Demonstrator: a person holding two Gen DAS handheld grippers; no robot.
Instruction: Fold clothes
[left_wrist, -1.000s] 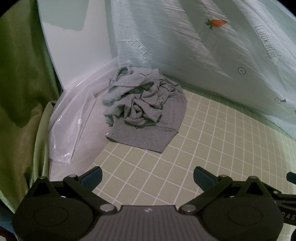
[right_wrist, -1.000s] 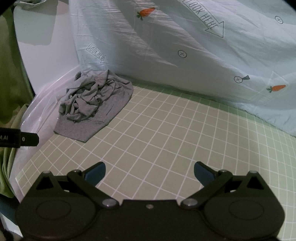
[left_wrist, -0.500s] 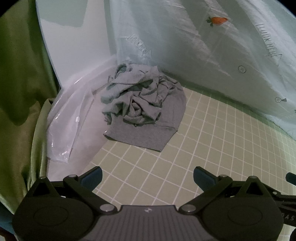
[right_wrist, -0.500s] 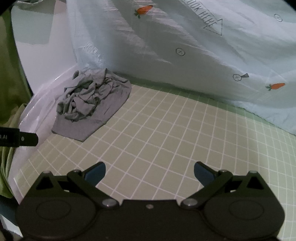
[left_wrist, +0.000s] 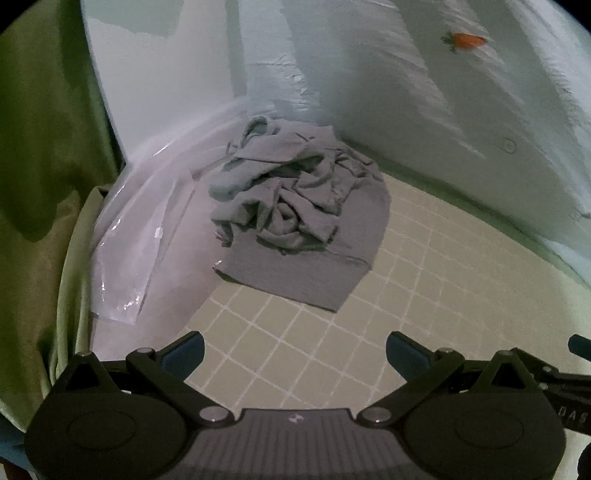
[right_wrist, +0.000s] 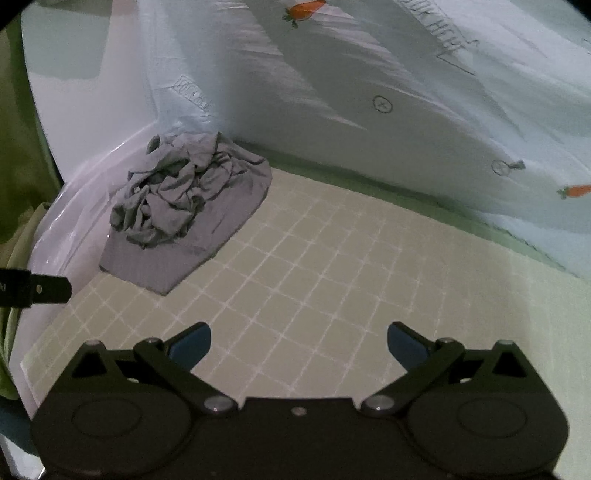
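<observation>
Ahead, perhaps untouched, crumpled grey garment (left_wrist: 299, 218) beyond left claw (left_wrist: 294, 354).

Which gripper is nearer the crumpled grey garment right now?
Left. The left gripper faces the grey garment nearly head-on, with a short gap. The right gripper sits farther off; the garment lies up-left in its view. Both are open.

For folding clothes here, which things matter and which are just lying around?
Part of the job: crumpled grey garment; green grid-lined mat; left gripper, open; right gripper, open.

Just lying about: clear plastic bag; carrot-print pale sheet; green curtain.
</observation>
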